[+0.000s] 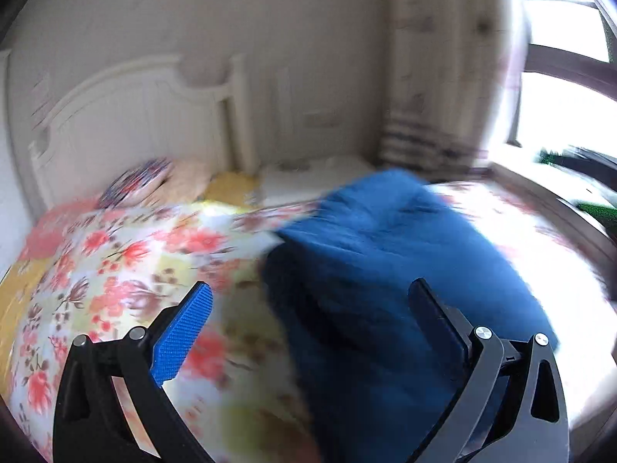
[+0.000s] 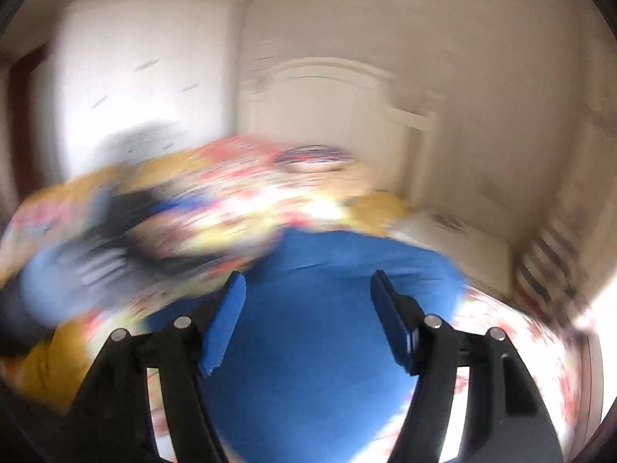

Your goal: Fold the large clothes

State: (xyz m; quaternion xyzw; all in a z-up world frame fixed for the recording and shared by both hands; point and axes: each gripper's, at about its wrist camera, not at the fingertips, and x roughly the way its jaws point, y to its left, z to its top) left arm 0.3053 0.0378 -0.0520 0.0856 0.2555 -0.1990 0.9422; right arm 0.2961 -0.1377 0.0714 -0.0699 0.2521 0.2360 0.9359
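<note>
A large blue garment [image 1: 378,270] lies on a bed with a floral cover [image 1: 127,254]. In the left wrist view my left gripper [image 1: 308,301] stands wide open above the garment's left edge, nothing between its blue pads. In the right wrist view the same blue garment [image 2: 320,347] fills the lower middle, and my right gripper [image 2: 308,289] hangs over it with its jaws apart and no cloth between them. At the left of that view a blurred gloved hand with the other gripper [image 2: 73,270] shows. Both pictures are smeared by motion.
A white headboard [image 1: 135,115] stands at the far end of the bed with pillows [image 1: 162,185] in front of it. A white bedside table [image 2: 459,243] sits by the wall. A bright window [image 1: 559,96] and a curtain are on the right.
</note>
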